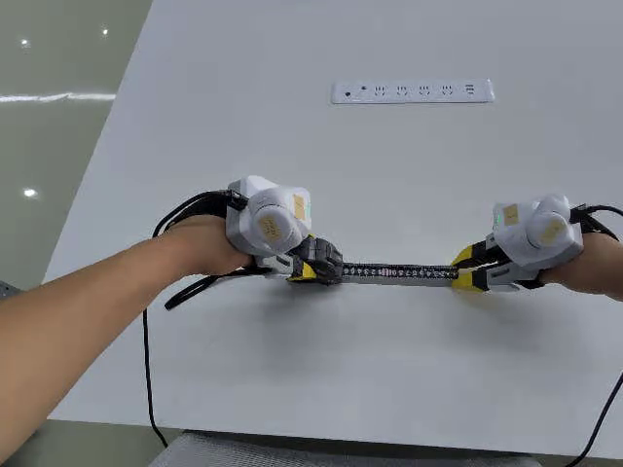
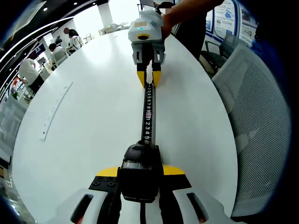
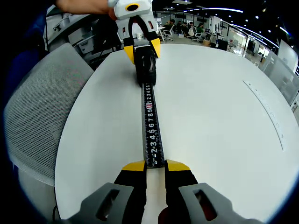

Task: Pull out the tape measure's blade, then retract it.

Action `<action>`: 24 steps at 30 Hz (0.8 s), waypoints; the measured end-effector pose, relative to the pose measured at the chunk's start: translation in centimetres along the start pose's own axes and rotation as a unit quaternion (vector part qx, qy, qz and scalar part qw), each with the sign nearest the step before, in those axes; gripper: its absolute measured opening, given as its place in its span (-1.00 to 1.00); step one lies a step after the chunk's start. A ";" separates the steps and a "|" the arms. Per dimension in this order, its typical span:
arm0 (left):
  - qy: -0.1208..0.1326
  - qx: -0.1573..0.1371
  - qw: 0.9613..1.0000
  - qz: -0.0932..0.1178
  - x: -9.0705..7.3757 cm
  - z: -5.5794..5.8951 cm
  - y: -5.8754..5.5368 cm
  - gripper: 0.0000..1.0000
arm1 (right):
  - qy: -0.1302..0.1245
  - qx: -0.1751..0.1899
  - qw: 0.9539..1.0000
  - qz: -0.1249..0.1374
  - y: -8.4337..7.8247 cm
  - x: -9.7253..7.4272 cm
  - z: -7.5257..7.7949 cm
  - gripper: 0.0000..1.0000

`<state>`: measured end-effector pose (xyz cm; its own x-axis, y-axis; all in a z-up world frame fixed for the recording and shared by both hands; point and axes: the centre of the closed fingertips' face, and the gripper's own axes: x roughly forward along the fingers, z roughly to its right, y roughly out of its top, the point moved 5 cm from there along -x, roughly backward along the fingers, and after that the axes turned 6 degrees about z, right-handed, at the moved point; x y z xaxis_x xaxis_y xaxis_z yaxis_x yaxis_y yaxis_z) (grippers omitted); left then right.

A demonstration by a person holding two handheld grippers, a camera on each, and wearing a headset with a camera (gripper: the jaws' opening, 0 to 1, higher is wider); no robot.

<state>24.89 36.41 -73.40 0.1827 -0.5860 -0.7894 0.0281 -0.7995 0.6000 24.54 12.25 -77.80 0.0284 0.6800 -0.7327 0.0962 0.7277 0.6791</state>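
A black tape measure case (image 1: 318,260) (image 2: 141,171) (image 3: 146,65) sits between the yellow-tipped jaws of my left gripper (image 1: 304,268) (image 2: 140,173), which is shut on it. Its dark numbered blade (image 1: 399,271) (image 2: 147,112) (image 3: 152,127) is drawn out a short way, stretched low over the white table (image 1: 389,156). My right gripper (image 1: 467,269) (image 3: 154,166) is shut on the blade's end. The two grippers face each other along the blade, the left one (image 3: 140,44) showing in the right gripper view and the right one (image 2: 149,77) in the left gripper view.
A white power strip (image 1: 412,91) (image 2: 55,112) (image 3: 266,112) lies farther back on the table. A grey mesh chair (image 2: 261,126) (image 3: 37,107) stands at the table's near edge. Black cables (image 1: 185,209) trail from the grippers. People sit at desks in the background (image 2: 60,44).
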 end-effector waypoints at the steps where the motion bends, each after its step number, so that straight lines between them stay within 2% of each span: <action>1: 0.000 0.000 1.000 0.000 0.0 0.0 0.0 -0.46 | 0.000 0.000 1.000 -0.001 -0.1 -0.1 0.0 -0.80; 24: 0.000 0.000 1.000 0.000 0.0 0.0 0.0 -0.46 | -0.007 0.011 1.000 -0.016 -2.7 -2.3 0.7 -0.80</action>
<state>24.93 36.43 -73.38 0.1821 -0.5854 -0.7900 0.0282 -0.8000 0.5993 24.91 8.70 -78.00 0.0380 0.6547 -0.7549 0.1190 0.7471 0.6539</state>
